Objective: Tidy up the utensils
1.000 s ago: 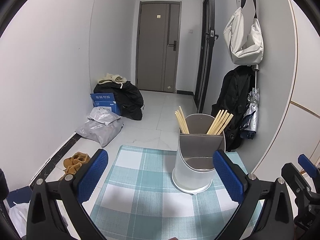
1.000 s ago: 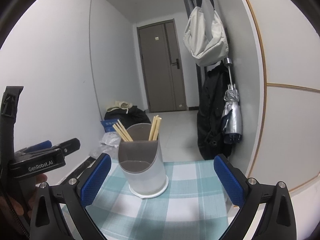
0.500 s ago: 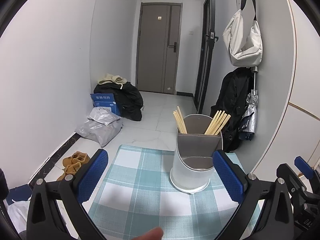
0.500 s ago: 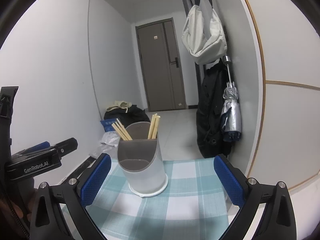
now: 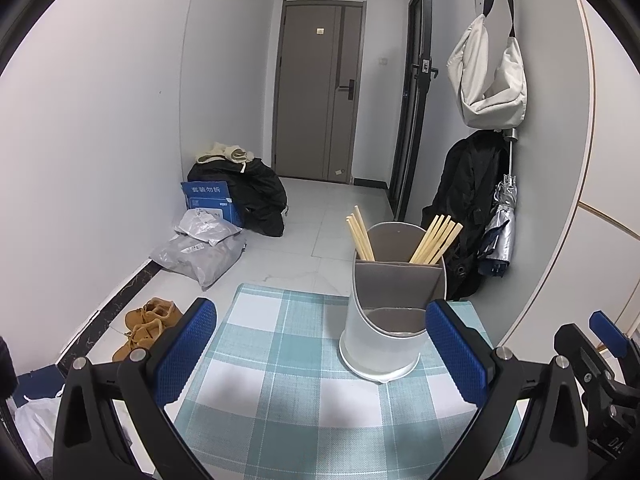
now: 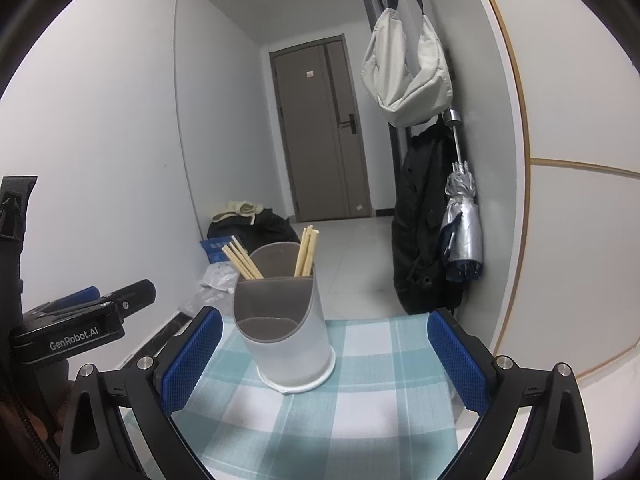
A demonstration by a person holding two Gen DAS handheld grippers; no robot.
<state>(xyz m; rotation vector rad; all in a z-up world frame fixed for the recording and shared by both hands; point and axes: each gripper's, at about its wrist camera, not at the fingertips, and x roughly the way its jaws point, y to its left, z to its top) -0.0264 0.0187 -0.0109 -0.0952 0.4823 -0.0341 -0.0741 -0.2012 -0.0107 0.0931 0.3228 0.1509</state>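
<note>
A white and grey utensil holder stands upright on a teal checked tablecloth. Wooden chopsticks lean in its two rear compartments; the front compartment looks empty. My left gripper is open and holds nothing, with the holder just ahead of its right finger. My right gripper is open too, and the holder stands ahead between its fingers. In the right wrist view the left gripper's body shows at the far left. The right gripper's tip appears at the right edge of the left wrist view.
The table's far edge drops to a tiled hallway floor. A white bag, black coat and folded umbrella hang on the right wall. Bags, a blue box and brown shoes lie on the floor at left.
Both views have pulled back slightly from the holder. A fingertip that showed at the bottom of the left wrist view half a second ago is gone.
</note>
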